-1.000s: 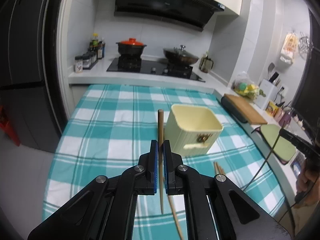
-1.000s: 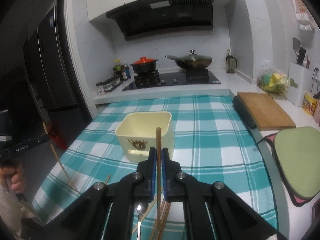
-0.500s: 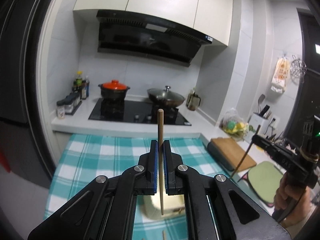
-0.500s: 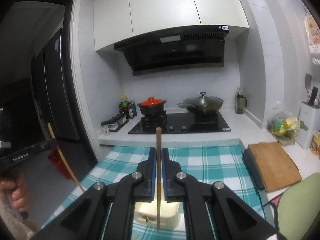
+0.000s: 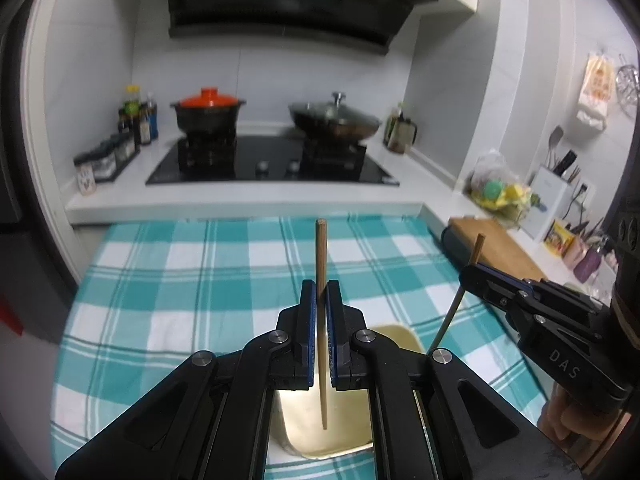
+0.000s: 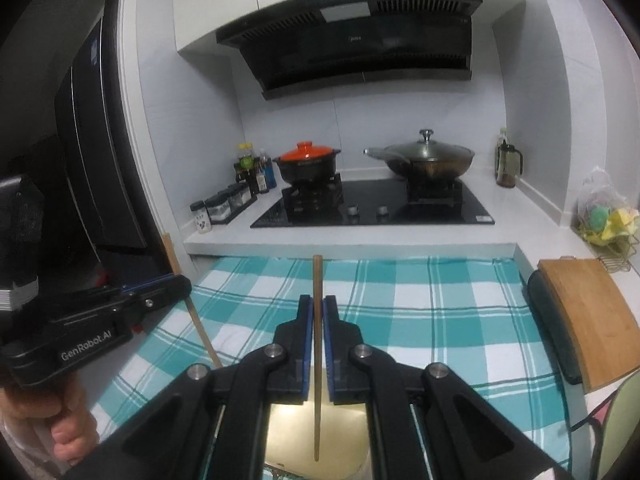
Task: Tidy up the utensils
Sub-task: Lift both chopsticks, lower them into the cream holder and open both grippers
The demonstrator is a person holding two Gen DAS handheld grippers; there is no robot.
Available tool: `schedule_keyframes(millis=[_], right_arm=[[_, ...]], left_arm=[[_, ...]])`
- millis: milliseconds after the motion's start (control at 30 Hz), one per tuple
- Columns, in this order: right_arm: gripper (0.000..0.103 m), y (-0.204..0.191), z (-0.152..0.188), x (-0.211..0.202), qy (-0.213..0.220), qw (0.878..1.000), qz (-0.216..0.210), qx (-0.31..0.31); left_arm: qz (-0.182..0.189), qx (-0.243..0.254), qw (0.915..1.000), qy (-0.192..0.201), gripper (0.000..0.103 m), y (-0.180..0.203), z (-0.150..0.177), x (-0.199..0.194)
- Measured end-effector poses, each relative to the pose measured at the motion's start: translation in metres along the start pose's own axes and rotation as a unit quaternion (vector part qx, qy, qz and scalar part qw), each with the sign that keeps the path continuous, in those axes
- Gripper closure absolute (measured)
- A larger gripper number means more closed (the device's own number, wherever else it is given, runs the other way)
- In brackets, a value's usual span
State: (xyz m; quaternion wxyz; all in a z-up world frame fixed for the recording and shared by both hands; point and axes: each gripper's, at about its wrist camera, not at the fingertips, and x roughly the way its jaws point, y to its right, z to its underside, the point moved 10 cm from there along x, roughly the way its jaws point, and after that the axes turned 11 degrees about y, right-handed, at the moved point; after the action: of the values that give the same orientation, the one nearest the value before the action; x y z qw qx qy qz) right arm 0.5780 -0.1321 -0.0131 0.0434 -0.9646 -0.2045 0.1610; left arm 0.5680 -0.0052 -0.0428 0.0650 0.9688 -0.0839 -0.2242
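Observation:
My left gripper (image 5: 320, 292) is shut on a wooden chopstick (image 5: 321, 256) held upright, its lower tip hanging over the open cream bin (image 5: 404, 334). My right gripper (image 6: 316, 308) is shut on a second wooden chopstick (image 6: 317, 280), also upright, its lower end over the same cream bin (image 6: 288, 432). In the left wrist view the right gripper (image 5: 468, 274) shows at the right with its chopstick (image 5: 460, 300) slanted. In the right wrist view the left gripper (image 6: 176, 282) shows at the left with its chopstick (image 6: 200, 328).
The bin stands on a teal checked tablecloth (image 5: 192, 280). Behind it is a black hob (image 5: 272, 164) with an orange-lidded pot (image 5: 208, 110) and a lidded wok (image 5: 334, 118). A wooden cutting board (image 6: 588, 316) and a green mat (image 6: 624, 428) lie at the right.
Both grippers, each still shut on its chopstick, lifted up from the table and came in over the cream bin. They now hang close side by side above it.

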Motion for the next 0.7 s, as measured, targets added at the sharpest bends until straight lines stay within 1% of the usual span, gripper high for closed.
schedule_keyframes(millis=[167, 200, 233, 267, 300, 333, 367, 400, 433, 467, 533, 567, 600, 633, 700], right_arm=[[0.098, 0.009, 0.039, 0.03, -0.05, 0.999, 0.002, 0.011], [0.097, 0.011, 0.045, 0.036, -0.057, 0.998, 0.004, 0.013], [0.097, 0.013, 0.05, 0.041, -0.066, 0.998, 0.006, 0.017], [0.096, 0.015, 0.054, 0.045, -0.074, 0.997, 0.011, 0.019], [0.092, 0.018, 0.057, 0.048, -0.082, 0.996, 0.019, 0.021], [0.082, 0.021, 0.059, 0.049, -0.088, 0.995, 0.027, 0.026], [0.071, 0.024, 0.058, 0.047, -0.087, 0.995, 0.03, 0.036], [0.062, 0.026, 0.055, 0.042, -0.083, 0.995, 0.031, 0.044], [0.059, 0.027, 0.052, 0.035, -0.077, 0.995, 0.033, 0.05], [0.056, 0.029, 0.049, 0.027, -0.07, 0.996, 0.034, 0.05], [0.055, 0.029, 0.043, 0.004, -0.06, 0.997, 0.037, 0.039], [0.052, 0.027, 0.041, -0.007, -0.058, 0.997, 0.038, 0.031], [0.046, 0.027, 0.04, -0.018, -0.057, 0.997, 0.04, 0.022], [0.044, 0.027, 0.04, -0.031, -0.057, 0.997, 0.044, 0.012], [0.043, 0.025, 0.043, -0.062, -0.054, 0.997, 0.047, -0.007]], left_arm=[[-0.008, -0.007, 0.9988, -0.047, 0.098, -0.003, 0.032, 0.03], [-0.01, -0.013, 0.9982, -0.057, 0.093, -0.005, 0.038, 0.033], [-0.013, -0.02, 0.9975, -0.067, 0.079, -0.006, 0.043, 0.035], [-0.015, -0.025, 0.9969, -0.073, 0.071, -0.009, 0.046, 0.035], [-0.017, -0.028, 0.9968, -0.073, 0.058, -0.011, 0.048, 0.031], [-0.02, -0.027, 0.997, -0.07, 0.05, -0.013, 0.049, 0.023], [-0.022, -0.023, 0.9973, -0.067, 0.047, -0.015, 0.047, 0.015], [-0.024, -0.016, 0.9976, -0.064, 0.04, -0.017, 0.047, 0.004], [-0.025, -0.011, 0.9977, -0.062, 0.032, -0.02, 0.046, -0.005], [-0.027, -0.003, 0.9978, -0.061, 0.028, -0.022, 0.048, -0.019], [-0.031, 0.014, 0.9977, -0.058, 0.016, -0.027, 0.052, -0.049], [-0.031, 0.024, 0.9976, -0.058, 0.014, -0.029, 0.056, -0.063], [-0.033, 0.037, 0.9971, -0.058, 0.01, -0.032, 0.061, -0.08], [-0.037, 0.05, 0.9964, -0.058, 0.007, -0.035, 0.067, -0.095], [-0.047, 0.076, 0.9945, -0.055, 0.004, -0.039, 0.084, -0.129]])
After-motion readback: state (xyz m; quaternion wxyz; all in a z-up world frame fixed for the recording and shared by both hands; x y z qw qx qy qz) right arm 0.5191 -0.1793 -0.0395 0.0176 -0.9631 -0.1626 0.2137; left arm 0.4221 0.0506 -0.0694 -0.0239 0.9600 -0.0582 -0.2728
